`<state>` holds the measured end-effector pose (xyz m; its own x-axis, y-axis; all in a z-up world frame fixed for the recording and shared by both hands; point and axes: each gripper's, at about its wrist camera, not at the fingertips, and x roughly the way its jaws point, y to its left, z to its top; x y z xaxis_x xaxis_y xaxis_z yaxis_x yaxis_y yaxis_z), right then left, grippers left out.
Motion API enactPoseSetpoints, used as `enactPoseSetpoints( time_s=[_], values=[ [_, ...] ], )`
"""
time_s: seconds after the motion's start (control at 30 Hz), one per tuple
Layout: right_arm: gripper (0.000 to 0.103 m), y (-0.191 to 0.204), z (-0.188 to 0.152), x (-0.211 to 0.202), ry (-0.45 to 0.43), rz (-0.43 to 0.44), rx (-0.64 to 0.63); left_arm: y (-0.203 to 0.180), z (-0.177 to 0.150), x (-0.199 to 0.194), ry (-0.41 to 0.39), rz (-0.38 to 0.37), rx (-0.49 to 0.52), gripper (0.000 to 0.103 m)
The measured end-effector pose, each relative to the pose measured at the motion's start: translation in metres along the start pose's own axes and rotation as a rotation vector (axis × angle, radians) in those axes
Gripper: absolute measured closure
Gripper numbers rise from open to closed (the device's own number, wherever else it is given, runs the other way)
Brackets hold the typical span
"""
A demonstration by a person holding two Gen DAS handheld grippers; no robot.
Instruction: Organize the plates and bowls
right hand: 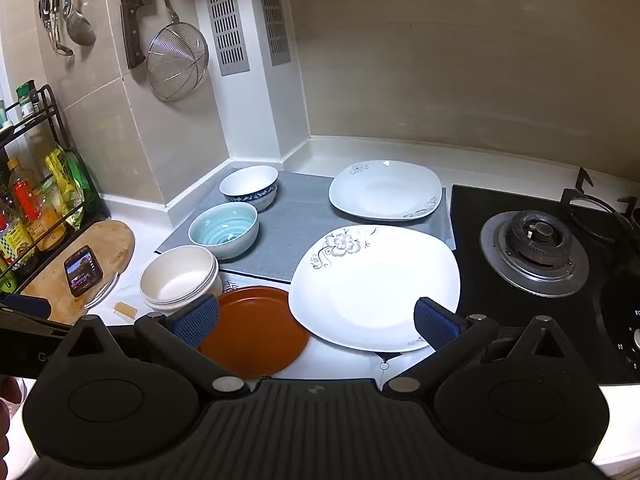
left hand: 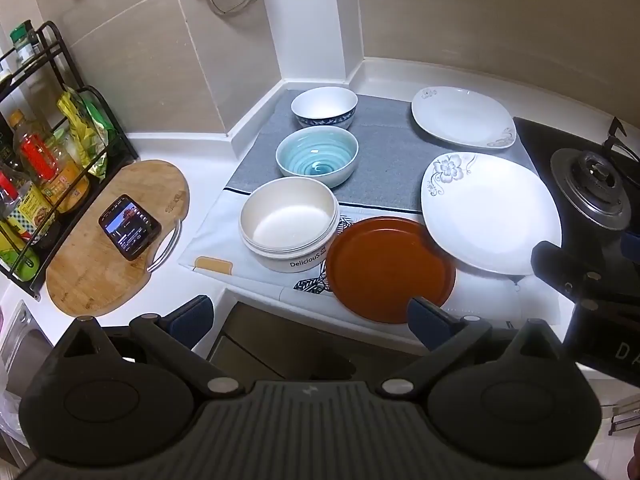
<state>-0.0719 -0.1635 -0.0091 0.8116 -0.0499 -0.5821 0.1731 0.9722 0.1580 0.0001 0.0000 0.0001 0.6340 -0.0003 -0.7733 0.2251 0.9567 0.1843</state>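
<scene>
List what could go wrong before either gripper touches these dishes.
1. The large white flowered plate overlaps the round brown plate; lifting either could drag the other.
2. That brown plate sits at the counter's front edge and might slide off.
3. The gas burner stands beside the white plate, leaving little room there.

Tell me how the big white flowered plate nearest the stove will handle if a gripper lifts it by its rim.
The white flowered plate looks glazed and glossy, so its rim is probably slippery between pads. It seems ceramic: likely stiff, fairly heavy, and breakable if dropped. Its edge overlaps the brown plate, so it may sit slightly tilted and could rock or slide when nudged.
</scene>
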Motion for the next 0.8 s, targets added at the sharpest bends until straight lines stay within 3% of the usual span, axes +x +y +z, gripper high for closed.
enactPoseSetpoints(
  time_s=[0.8],
  values=[
    [0.000,-0.001,0.001,0.001,-0.029,-0.014,-0.020,-0.004,0.000,0.001,-0.001,-0.005,0.014,0.000]
  ],
)
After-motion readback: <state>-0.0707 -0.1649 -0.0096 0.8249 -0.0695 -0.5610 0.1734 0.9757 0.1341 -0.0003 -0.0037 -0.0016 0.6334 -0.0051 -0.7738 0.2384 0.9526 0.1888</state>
